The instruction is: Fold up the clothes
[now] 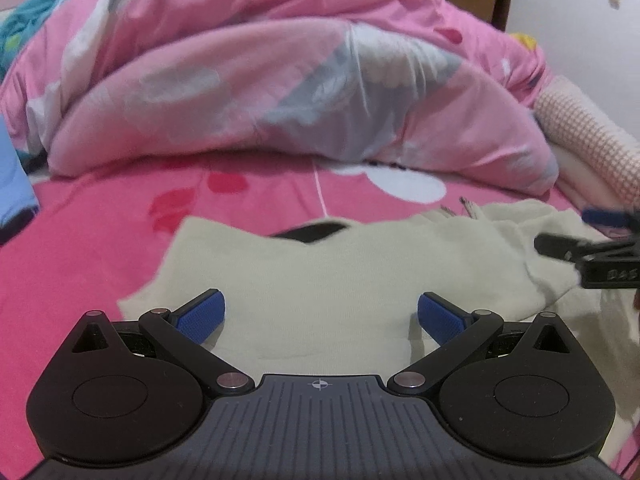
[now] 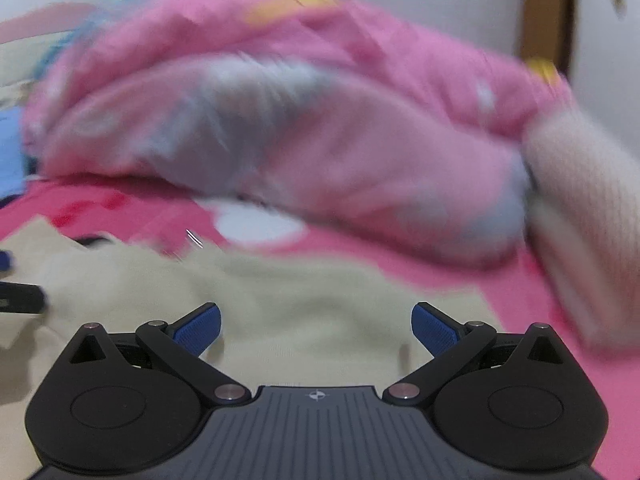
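across the near part of the bed (image 1: 100, 248), on the pink sheet, lies the cream garment (image 1: 320, 280), spread mostly flat, long axis running side to side across both views. dark neckline (image 1: 316, 232) on the far edge, pointing toward the heaped pink duvet (image 1: 280, 100) at the head end of the bed. right portion of the garment bunched and rumpled, seemingly a sleeve (image 1: 532, 240) piled up; left edge flatter, ending in a ragged corner against the sheet.

directly over the left-middle of the garment hovers the left tool (image 1: 320, 316), blue pads (image 1: 200, 316) spread wide, nothing between them, cloth straight ahead and just below. beside it, over the bunched right side, sits the right tool (image 2: 316, 320), pads likewise wide apart and holding nothing; seen also from the left view as a dark shape at the right edge, just above the rumpled sleeve. right view heavily blurred, so fine folds on that side cannot be made out.

judged from this: fold not yet begun, both tools apart from the cloth. nearer to the crumpled sleeve stands the right tool, nearer to the flat left edge the left one. likely next: a pinch on each side, then a fold across the short axis or inward along the long one. risk on the right: grabbing several layers of the bunched cloth at once.
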Demonstrator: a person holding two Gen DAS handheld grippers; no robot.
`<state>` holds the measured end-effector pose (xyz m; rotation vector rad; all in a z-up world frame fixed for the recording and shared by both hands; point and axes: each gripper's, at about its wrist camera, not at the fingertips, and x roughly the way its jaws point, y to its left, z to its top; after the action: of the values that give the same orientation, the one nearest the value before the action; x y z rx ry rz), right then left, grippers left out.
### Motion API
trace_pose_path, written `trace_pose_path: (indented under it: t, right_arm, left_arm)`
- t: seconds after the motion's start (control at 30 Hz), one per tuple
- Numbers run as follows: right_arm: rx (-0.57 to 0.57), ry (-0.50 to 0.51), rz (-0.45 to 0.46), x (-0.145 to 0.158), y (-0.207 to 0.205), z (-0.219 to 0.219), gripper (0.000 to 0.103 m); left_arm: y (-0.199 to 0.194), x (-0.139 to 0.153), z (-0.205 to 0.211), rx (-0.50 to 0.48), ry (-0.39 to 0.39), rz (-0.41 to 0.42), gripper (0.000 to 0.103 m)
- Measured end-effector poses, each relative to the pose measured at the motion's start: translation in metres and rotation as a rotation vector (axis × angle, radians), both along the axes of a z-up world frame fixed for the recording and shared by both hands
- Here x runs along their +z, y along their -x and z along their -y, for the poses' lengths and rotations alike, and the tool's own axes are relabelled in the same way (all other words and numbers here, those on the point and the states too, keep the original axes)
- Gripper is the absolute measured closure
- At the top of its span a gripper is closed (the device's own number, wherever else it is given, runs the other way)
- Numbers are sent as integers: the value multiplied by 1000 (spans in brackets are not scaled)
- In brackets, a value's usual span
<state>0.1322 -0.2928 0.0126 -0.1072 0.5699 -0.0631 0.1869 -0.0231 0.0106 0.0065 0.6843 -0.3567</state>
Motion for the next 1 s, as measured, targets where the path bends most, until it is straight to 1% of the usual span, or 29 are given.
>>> trace_pose_path:
  t: [0.07,0.13,0.17,0.2,0.27,0.33,0.37,0.43,0.47,0.5,0.53,0.57,0.67,0.73,0.8,0.83,0.9,0.93,0.97,1.0]
  right_arm:
    - [137,41,26,12,-3,-17,0]
    - [268,81,12,16,-13,-34,4]
    - [320,102,-12,15,-21,-42,13]
    - [370,120,-36,14,-29,-50,25]
    - [457,112,-93,11,-46,-62,37]
    - [542,98,-139,10,-62,-73,43]
    - [581,94,-158,10,-69,-78,48]
    - [644,100,-210,9,-84,-88,54]
    - [665,103,-254,7,-90,-92,61]
    - [685,106,-299,5,-96,-96,66]
    - [703,110,-341,3,-101,-100,66]
    - [711,121,-372,1,-103,-102,67]
    - [715,127,-451,2,-107,-105,67]
    - [716,108,-509,6,-112,-105,67]
    - [716,105,-547,9,-113,-106,68]
    - [716,114,-560,9,-112,-108,70]
    - [706,143,-575,6,-108,-113,84]
    - [698,179,-554,5,-104,-117,89]
    - [687,215,-532,4,-98,-121,99]
    - [671,254,-502,5,-91,-126,100]
  left_arm:
    - [-2,1,-11,-3,31,12,0]
    - [-4,1,-21,-6,61,23,0]
    - [-6,0,-27,-4,76,26,1]
    - [-7,-1,-32,-3,92,30,1]
    - [-10,-3,-42,-16,108,40,5]
    - [-13,-5,-49,-29,108,53,6]
    - [-13,-7,-53,-34,110,60,7]
    - [-16,-13,-60,-29,121,51,9]
    - [-18,-17,-63,-26,127,47,14]
    - [-19,-20,-67,-23,133,42,18]
    - [-21,-24,-71,-16,144,29,23]
    - [-22,-28,-75,-9,156,17,25]
    - [-22,-31,-84,-9,201,16,26]
    - [-21,-31,-85,-12,210,22,26]
    - [-20,-33,-86,-13,219,25,26]
    - [-20,-34,-86,-13,223,26,27]
    - [-20,-35,-89,-7,237,28,30]
    - [-20,-36,-90,-1,242,28,33]
    - [-20,-37,-91,4,245,29,37]
    - [-20,-38,-92,8,249,29,38]
